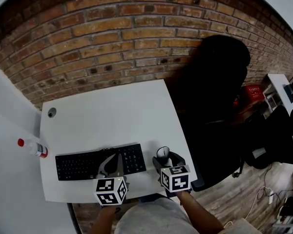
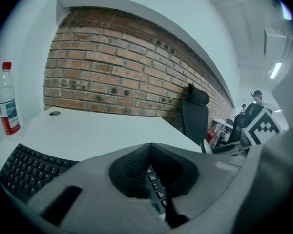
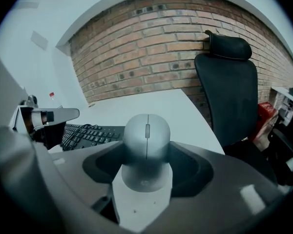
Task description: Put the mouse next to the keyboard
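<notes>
A grey mouse (image 1: 162, 153) (image 3: 146, 135) rests on the white desk (image 1: 107, 121), just right of the black keyboard (image 1: 88, 164) (image 3: 90, 133). My right gripper (image 1: 167, 159) (image 3: 146, 149) is shut on the mouse, one jaw against each side of it. My left gripper (image 1: 117, 157) (image 2: 151, 152) hovers over the right end of the keyboard (image 2: 29, 172), shut and holding nothing. Keys show through the hollow between its jaws.
A clear bottle with a red cap (image 1: 33, 148) (image 2: 7, 101) stands at the desk's left edge. A black office chair (image 1: 219, 82) (image 3: 229, 87) sits close to the desk's right side. A brick wall (image 1: 136, 38) runs behind, and a cable hole (image 1: 52, 112) marks the far left corner.
</notes>
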`<state>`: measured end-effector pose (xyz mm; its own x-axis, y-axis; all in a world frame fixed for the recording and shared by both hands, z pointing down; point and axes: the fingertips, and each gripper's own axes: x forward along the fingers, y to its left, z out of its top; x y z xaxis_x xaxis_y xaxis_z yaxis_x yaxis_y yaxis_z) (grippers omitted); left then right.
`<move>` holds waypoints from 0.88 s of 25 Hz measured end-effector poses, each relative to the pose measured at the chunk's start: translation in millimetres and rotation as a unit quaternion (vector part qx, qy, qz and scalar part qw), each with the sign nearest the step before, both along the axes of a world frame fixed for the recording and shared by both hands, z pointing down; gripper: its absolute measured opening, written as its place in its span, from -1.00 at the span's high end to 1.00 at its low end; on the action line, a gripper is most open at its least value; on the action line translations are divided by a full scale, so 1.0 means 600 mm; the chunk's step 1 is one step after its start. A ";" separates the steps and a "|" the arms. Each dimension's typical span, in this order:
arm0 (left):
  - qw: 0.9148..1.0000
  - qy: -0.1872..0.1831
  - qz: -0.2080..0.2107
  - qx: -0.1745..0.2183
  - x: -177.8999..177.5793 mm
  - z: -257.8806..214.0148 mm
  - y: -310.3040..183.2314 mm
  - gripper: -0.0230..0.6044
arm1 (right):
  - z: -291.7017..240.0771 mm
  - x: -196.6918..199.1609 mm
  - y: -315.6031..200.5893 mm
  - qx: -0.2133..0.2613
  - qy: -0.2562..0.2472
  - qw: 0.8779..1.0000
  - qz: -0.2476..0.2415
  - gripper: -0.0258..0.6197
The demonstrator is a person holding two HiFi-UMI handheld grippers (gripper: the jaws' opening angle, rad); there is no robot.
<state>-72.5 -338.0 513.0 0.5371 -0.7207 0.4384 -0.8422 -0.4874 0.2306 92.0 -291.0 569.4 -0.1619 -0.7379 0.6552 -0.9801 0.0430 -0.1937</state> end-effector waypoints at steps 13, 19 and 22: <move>1.000 -0.010 0.013 -0.015 0.022 0.028 -0.040 0.95 | 0.054 0.020 -0.025 -0.070 0.015 0.997 0.009 0.01; 0.999 -0.003 0.026 -0.018 0.022 0.024 -0.049 0.95 | 0.061 0.018 -0.026 -0.085 0.031 0.996 0.013 0.01; 0.999 -0.002 0.039 -0.021 0.022 0.024 -0.048 0.95 | 0.062 0.020 -0.029 -0.086 0.041 0.995 0.022 0.01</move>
